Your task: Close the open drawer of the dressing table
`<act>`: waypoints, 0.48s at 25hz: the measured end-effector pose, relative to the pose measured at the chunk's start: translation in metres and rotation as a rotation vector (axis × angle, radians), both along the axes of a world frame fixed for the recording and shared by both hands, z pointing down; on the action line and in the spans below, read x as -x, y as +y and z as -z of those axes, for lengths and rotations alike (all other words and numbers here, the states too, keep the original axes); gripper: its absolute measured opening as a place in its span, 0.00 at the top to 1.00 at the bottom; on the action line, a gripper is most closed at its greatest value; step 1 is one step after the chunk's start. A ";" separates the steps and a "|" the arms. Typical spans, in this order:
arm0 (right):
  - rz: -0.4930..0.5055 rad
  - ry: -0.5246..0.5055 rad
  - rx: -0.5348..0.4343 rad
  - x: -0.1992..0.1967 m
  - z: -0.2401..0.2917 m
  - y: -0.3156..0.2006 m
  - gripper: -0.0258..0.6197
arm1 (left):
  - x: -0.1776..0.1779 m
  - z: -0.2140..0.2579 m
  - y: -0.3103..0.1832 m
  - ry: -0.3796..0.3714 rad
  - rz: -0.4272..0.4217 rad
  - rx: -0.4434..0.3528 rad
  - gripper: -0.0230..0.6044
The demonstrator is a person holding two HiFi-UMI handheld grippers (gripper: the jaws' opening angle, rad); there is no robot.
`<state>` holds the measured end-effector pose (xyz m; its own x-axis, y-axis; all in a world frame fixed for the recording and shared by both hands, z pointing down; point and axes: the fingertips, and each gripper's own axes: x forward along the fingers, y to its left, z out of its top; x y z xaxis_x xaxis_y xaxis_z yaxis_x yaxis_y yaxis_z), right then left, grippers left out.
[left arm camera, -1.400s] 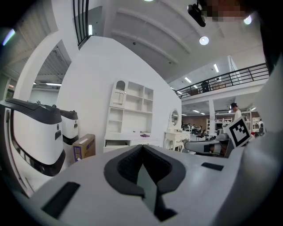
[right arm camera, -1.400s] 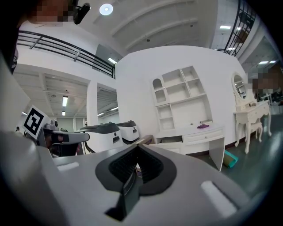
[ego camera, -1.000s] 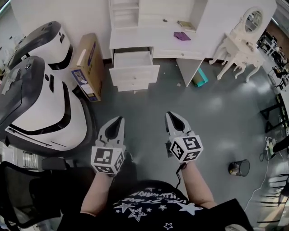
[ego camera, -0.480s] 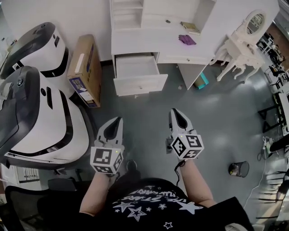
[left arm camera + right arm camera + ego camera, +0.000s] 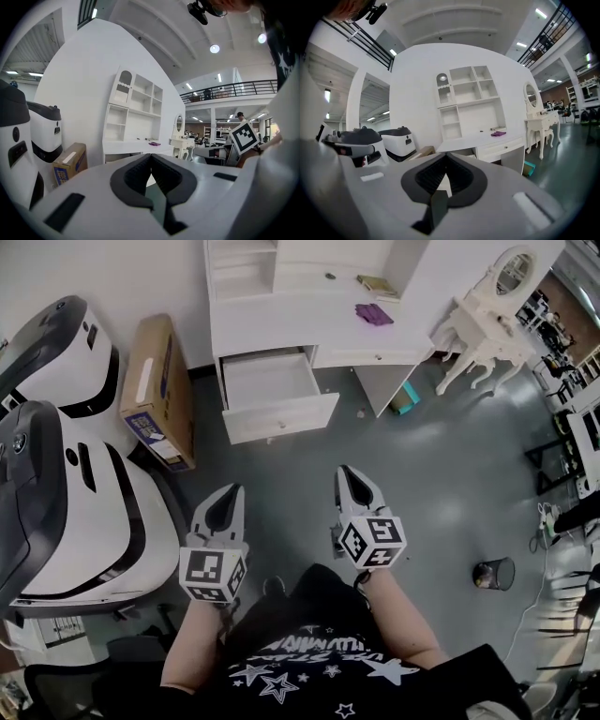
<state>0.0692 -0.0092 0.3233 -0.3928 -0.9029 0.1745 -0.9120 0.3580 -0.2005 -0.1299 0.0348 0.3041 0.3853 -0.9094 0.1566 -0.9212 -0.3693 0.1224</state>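
Two ribbed, black-padded tools, my left gripper [image 5: 234, 491] and right gripper [image 5: 347, 472], are closed and empty. Ahead, well apart, the boxy white drawer [image 5: 279, 416] juts from the dressing table [image 5: 300, 326]. The cardboard box [image 5: 150, 381] has a blue label, unreadable.

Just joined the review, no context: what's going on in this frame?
A person with a claw in each hand faces the white shelved dressing table, whose white drawer stands pulled out. The left claw and right claw are both shut and empty, held above the grey floor short of the drawer. Nothing touches it, so closing has not begun.
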 end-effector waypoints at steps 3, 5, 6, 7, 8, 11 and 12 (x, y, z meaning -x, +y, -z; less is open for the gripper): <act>0.008 -0.002 0.041 -0.003 -0.015 -0.005 0.96 | -0.005 -0.005 -0.009 -0.004 0.006 0.013 0.95; 0.013 0.003 0.071 -0.006 -0.027 -0.014 0.96 | -0.009 -0.009 -0.017 -0.008 0.009 0.027 0.95; 0.019 0.007 0.083 -0.006 -0.032 -0.021 0.96 | -0.012 -0.012 -0.022 -0.013 0.008 0.035 0.95; 0.027 0.011 0.092 -0.006 -0.038 -0.029 0.96 | -0.016 -0.016 -0.028 -0.020 0.005 0.044 0.95; 0.037 0.013 0.101 -0.006 -0.043 -0.038 0.96 | -0.019 -0.019 -0.033 -0.028 0.004 0.052 0.95; 0.055 0.009 0.103 -0.008 -0.049 -0.066 0.96 | -0.028 -0.024 -0.054 -0.022 0.024 0.064 0.95; 0.054 0.006 0.100 -0.010 -0.050 -0.077 0.96 | -0.031 -0.025 -0.064 -0.014 0.035 0.064 0.95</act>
<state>0.0788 -0.0860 0.3737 -0.4394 -0.8581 0.2655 -0.8930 0.3853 -0.2325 -0.0991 -0.0293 0.3289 0.3513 -0.9101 0.2196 -0.9351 -0.3292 0.1315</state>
